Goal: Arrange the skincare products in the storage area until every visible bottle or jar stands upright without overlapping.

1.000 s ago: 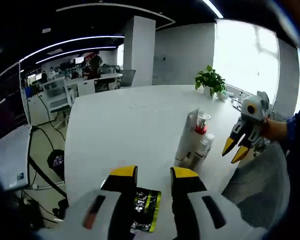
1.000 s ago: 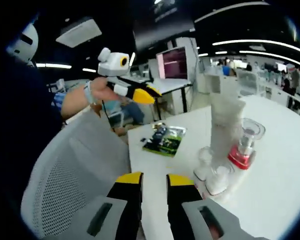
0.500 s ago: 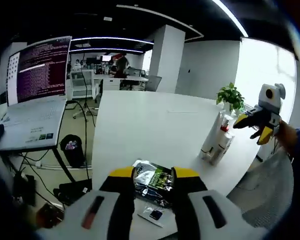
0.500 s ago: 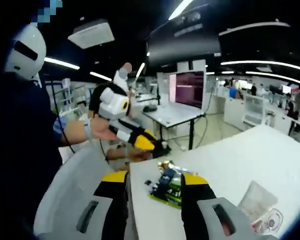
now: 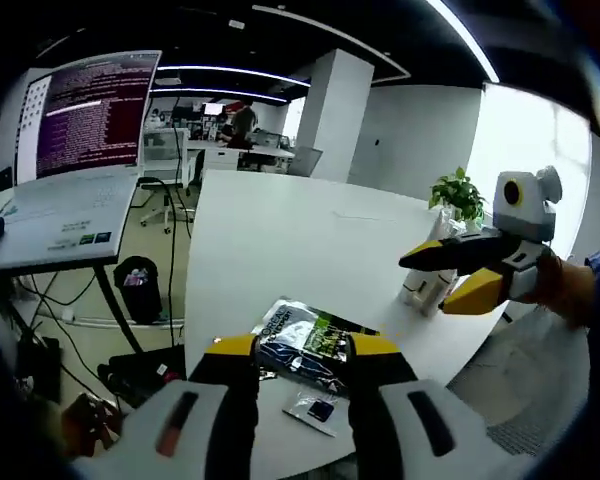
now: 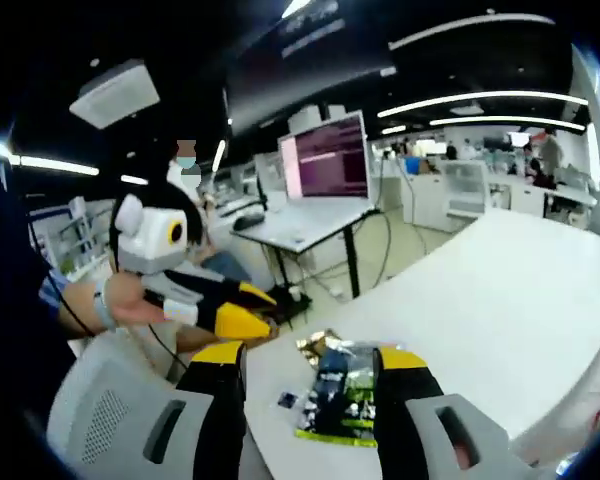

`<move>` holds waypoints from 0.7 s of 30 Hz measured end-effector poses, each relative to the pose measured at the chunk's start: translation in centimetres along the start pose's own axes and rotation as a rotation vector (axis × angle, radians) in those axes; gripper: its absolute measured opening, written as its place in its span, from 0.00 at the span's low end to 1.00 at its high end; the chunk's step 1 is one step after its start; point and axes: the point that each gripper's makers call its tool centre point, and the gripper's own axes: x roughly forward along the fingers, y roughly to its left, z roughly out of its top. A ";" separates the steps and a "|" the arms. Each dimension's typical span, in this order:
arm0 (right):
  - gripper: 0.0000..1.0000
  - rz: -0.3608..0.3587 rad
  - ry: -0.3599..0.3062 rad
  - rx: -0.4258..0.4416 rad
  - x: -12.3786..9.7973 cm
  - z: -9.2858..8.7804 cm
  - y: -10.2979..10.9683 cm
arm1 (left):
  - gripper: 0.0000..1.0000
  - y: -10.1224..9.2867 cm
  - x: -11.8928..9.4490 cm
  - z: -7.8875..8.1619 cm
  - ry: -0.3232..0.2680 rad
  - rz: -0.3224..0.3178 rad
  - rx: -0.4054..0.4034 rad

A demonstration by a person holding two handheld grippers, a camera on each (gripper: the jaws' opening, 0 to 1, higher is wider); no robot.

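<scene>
White table [image 5: 280, 240] carries everything. Skincare bottles [image 5: 432, 285] cluster upright near table's far right edge, partly behind right gripper [image 5: 435, 278]. Green-black foil packet [image 5: 310, 345] lies flat at table's near edge; small sachet [image 5: 315, 410] just beside it. Left gripper [image 5: 300, 352]: jaws parted, holding nothing, framing packet. Right gripper jaws apart, empty, above packet in right gripper view [image 6: 345, 390].

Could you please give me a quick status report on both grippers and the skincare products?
Left hand-held gripper open, empty, over green-black sachet near table edge. Right hand-held gripper open, aimed at same sachet. Bottles grouped behind right gripper, untouched.
</scene>
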 end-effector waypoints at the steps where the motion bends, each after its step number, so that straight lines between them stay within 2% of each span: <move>1: 0.49 0.008 0.027 -0.008 0.1 -0.8 0.1 | 0.29 0.2 0.1 -0.3 0.009 -0.002 0.001; 7: 0.52 -0.041 0.055 -0.005 0.7 -1.3 -0.7 | 0.28 0.1 0.4 -1.6 0.039 -0.014 -0.019; 10: 0.54 -0.044 0.075 -0.037 0.8 -1.8 -0.6 | 0.28 -0.2 0.8 -2.0 0.050 -0.030 -0.029; 16: 0.58 -0.065 0.137 -0.041 1.2 -3.6 -1.3 | 0.29 -0.6 1.6 -2.9 0.084 -0.040 -0.006; 21: 0.59 -0.096 0.200 -0.009 1.5 -5.7 -2.3 | 0.29 -0.8 2.2 -4.5 0.122 -0.059 -0.040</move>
